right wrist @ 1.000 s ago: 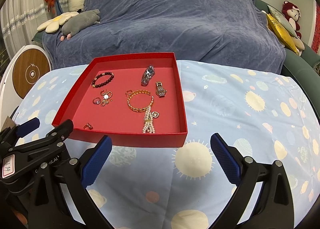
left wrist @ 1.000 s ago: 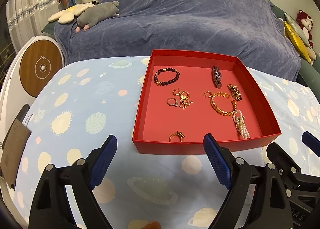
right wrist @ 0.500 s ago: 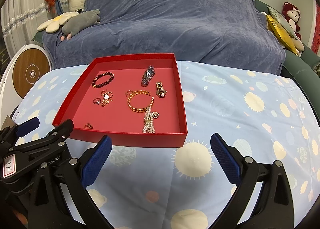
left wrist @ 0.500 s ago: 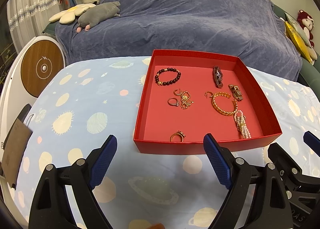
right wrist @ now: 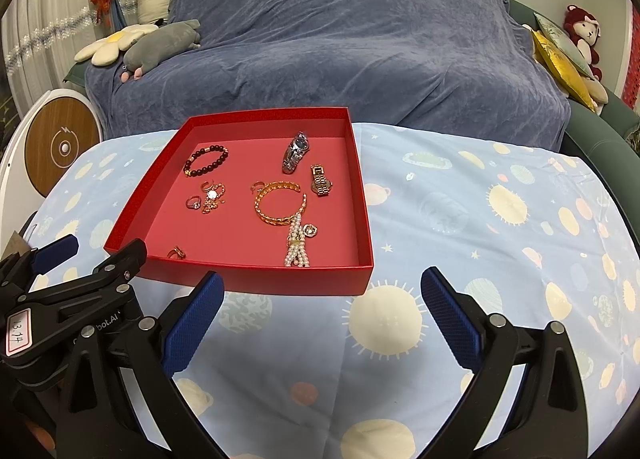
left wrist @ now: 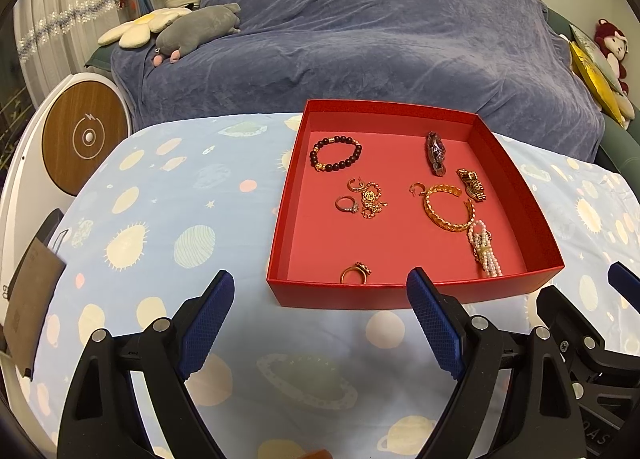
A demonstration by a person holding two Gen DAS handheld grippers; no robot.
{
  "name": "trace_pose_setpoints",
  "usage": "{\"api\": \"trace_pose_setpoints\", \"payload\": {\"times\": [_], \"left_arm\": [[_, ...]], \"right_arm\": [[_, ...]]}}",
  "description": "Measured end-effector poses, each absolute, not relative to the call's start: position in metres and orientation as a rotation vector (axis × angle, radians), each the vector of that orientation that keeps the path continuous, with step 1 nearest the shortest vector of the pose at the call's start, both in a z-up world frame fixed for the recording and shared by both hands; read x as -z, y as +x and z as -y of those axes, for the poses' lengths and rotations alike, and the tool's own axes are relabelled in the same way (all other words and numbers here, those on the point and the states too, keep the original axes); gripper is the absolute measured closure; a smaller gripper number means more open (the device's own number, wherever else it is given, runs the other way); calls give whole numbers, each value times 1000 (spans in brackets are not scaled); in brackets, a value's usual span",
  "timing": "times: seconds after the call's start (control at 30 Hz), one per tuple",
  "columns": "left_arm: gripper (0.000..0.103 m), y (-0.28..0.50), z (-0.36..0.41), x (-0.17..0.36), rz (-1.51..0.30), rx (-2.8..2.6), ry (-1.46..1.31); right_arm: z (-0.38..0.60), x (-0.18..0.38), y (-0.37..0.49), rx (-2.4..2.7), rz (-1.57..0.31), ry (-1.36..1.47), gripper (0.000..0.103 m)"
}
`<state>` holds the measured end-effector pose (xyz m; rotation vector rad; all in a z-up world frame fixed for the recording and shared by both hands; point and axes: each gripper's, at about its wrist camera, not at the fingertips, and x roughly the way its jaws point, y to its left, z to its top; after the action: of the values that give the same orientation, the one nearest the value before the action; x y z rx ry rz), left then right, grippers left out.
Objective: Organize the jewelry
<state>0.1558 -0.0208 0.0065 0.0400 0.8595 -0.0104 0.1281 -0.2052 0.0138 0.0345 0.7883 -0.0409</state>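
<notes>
Both grippers hang side by side over the planet-print cloth (right wrist: pixel 460 195), angled down toward the red tray (left wrist: pixel 400 295), well short of touching it. The left gripper (left wrist: pixel 320 323) has its jaws spread wide with nothing between them, and same deal for the right gripper (right wrist: pixel 322 319). The jewelry sits loose inside the tray: a dark bead bracelet (left wrist: pixel 335 153) at the back left, a gold bangle (left wrist: pixel 449 207) and a pearl piece (left wrist: pixel 485 247) on the right, a ring (left wrist: pixel 354 274) by the near wall.
</notes>
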Motion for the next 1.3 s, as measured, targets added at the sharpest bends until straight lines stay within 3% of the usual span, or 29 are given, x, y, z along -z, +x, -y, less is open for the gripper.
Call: {"api": "trace_pose_setpoints", "payload": {"times": [1.3], "left_arm": [[18,153,16,-9,-844,-18,54]], "right_arm": [[206,-14,128,41,-790,31,7]]}}
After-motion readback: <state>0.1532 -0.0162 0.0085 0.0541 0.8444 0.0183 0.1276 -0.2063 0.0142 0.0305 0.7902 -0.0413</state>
